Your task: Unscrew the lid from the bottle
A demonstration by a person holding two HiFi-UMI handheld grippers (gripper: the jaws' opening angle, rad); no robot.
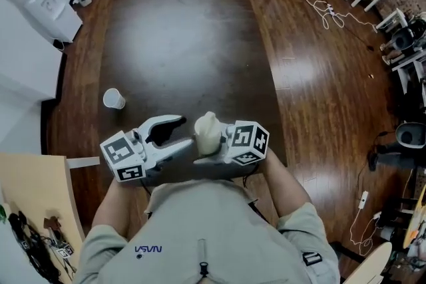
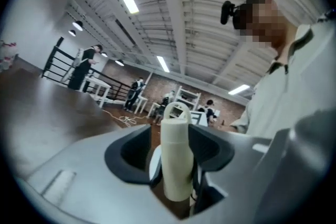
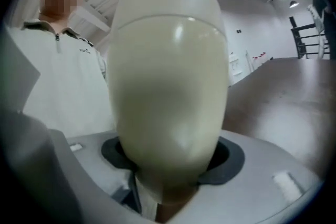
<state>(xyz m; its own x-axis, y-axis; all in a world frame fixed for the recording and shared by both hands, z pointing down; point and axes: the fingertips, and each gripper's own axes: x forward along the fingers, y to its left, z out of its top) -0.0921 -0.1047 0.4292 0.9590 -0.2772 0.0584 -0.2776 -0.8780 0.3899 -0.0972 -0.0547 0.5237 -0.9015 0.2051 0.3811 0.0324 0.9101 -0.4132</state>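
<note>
A cream bottle (image 1: 208, 132) stands upright in front of the person's chest, well above the floor. My right gripper (image 1: 214, 143) is shut on its body. In the right gripper view the bottle (image 3: 168, 86) fills the middle and the dark pads (image 3: 227, 157) hug its sides. The left gripper (image 1: 188, 132) is open, its jaws spread with the tips right beside the bottle. In the left gripper view the bottle (image 2: 176, 160) rises in the gap between the two dark pads (image 2: 126, 157), and its lid with a carrying loop (image 2: 177, 111) is on top.
A white paper cup (image 1: 114, 98) stands on the dark wooden floor (image 1: 186, 30) ahead to the left. A white dispenser (image 1: 43, 0) is at the far left. Cables (image 1: 326, 10) trail at the upper right. A pale board (image 1: 33, 196) lies at the lower left.
</note>
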